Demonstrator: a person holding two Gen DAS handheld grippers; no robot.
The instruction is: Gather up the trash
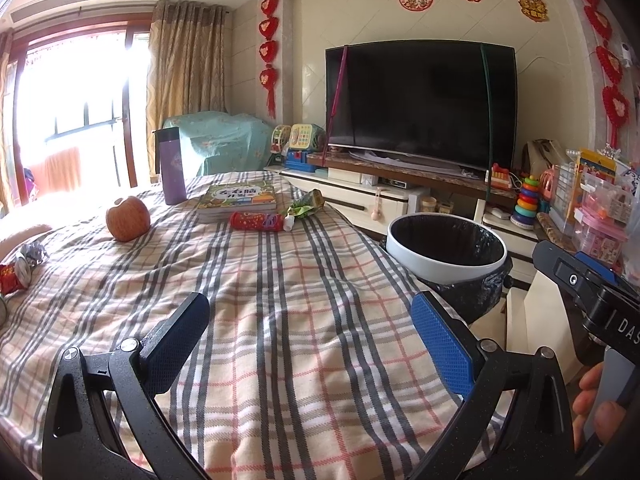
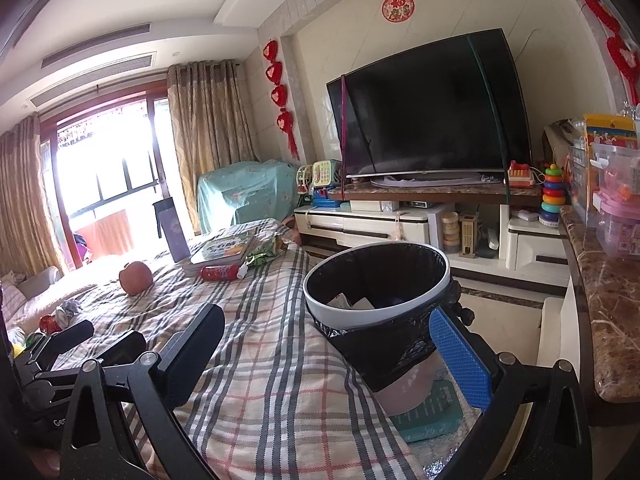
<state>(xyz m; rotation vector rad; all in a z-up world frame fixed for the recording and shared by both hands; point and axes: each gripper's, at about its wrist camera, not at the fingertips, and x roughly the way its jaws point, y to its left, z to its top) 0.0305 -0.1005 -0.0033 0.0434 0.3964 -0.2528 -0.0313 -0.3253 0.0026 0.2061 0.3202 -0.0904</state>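
I see the plaid-covered table (image 1: pixel 280 300) filling both views, with the black-lined trash bin (image 2: pixel 376 292) just off its right edge. My left gripper (image 1: pixel 310 340) and right gripper (image 2: pixel 328 354) hover with jaws wide apart, holding nothing. Trash lies far across: a red tube (image 1: pixel 256 221), a green wrapper (image 1: pixel 306 204), and crumpled foil (image 1: pixel 30 254) at left.

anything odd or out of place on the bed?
Yes. Litter lies on the plaid blanket: a crumpled green wrapper and a toppled red tube beside the books, plus crumpled foil and a red wrapper at the left edge.
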